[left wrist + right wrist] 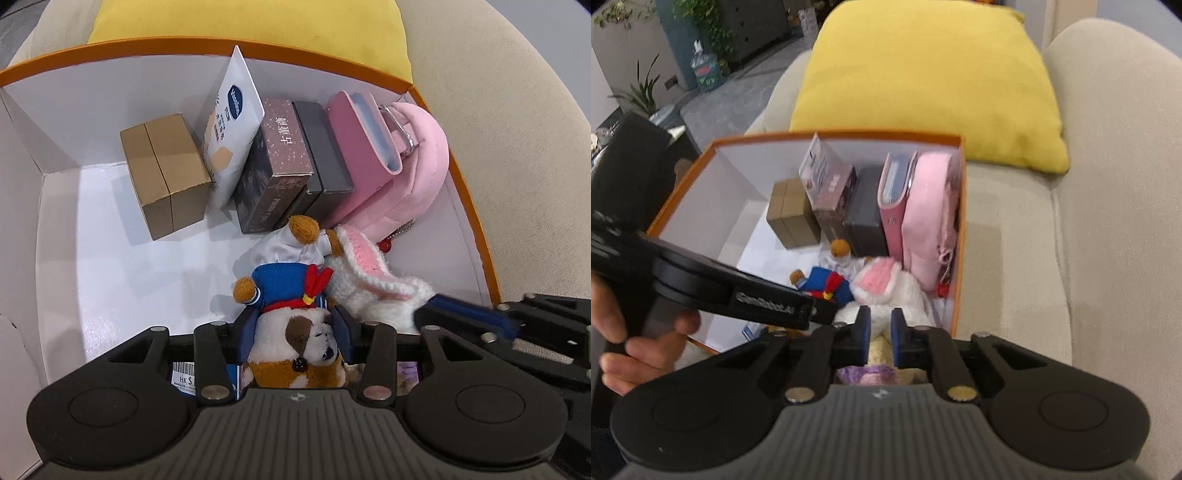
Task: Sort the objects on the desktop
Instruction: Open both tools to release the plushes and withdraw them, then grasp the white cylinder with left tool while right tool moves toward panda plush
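Note:
An orange-rimmed white box (59, 206) sits on a beige sofa. In the left wrist view my left gripper (295, 325) is shut on a brown-and-white plush dog (295, 343) in a blue sailor suit, held low inside the box. A white crocheted bunny (369, 273) with pink ears lies to its right. In the right wrist view my right gripper (880, 328) hovers over the bunny (886, 291), its blue pads (864, 332) a narrow gap apart with white plush between them; contact is unclear. The right gripper's finger shows in the left wrist view (465, 314).
Along the box's far wall stand a brown carton (166, 173), a white Vaseline packet (232, 125), a dark sparkly box (277, 162), a black box (325, 147), a pink wallet (362, 129) and a pink pouch (424, 147). A yellow cushion (923, 81) lies behind the box.

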The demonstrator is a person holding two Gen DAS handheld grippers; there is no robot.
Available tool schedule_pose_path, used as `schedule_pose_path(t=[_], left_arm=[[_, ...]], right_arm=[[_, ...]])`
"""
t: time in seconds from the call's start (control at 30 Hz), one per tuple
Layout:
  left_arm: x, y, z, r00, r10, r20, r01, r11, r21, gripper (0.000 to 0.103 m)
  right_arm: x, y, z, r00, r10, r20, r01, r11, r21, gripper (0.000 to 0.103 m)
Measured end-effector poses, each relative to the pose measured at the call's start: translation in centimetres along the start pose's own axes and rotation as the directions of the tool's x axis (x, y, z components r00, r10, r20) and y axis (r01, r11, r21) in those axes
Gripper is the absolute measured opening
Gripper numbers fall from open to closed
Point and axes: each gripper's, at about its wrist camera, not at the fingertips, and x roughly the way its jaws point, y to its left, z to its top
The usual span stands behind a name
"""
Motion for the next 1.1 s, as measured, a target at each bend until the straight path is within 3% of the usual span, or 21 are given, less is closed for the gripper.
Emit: schedule_pose_path(t=[0.1,0.27,0.4,0.53,0.77,0.93,1.1], left_arm=[[0.0,-0.3,0.1,1.0,0.018,-0.004,-0.018,1.0,0.013,0.053],[-1.5,-0.3,-0.3,0.999,0.039,0.03,-0.039,0.999,0.013,0.055],[-4.7,-1.2,-1.6,0.993,0.04,0.111,-0.048,0.996,0.07,0.056],[-8.2,-4.1,-3.3,0.977,0.063,0.206,-0.101,0.979,0.179,0.056],[-11.6,-8.7,-11.1,0.965,0.07,0.254,-0.171,0.9,0.401,0.056],[-9.6,-10.5,-16.2,0.978,0.049,0.204,-0.149,0.848,0.509,0.056],[-6.5,-11.5,-19.4,0.985,0.098,0.142,-0.163,0.791,0.589,0.056]], right_arm=[[0.3,0.0,-0.3,1.0,0.011,-0.01,-0.011,1.0,-0.01,0.006],[-1.5,-0.3,-0.5,0.999,0.025,0.029,-0.025,1.0,-0.005,0.012],[-5.4,-0.6,-1.6,0.993,0.037,0.108,-0.036,0.999,-0.009,0.014],[-8.6,-0.5,-3.8,0.988,0.048,0.143,-0.043,0.998,-0.04,0.017],[-10.6,-0.3,-9.3,0.991,0.056,0.124,-0.048,0.996,-0.07,0.021],[-10.1,-0.9,-13.0,0.995,0.075,0.063,-0.068,0.993,-0.1,0.021],[-9.4,-0.7,-15.4,0.997,0.065,0.045,-0.059,0.988,-0.141,0.022]])
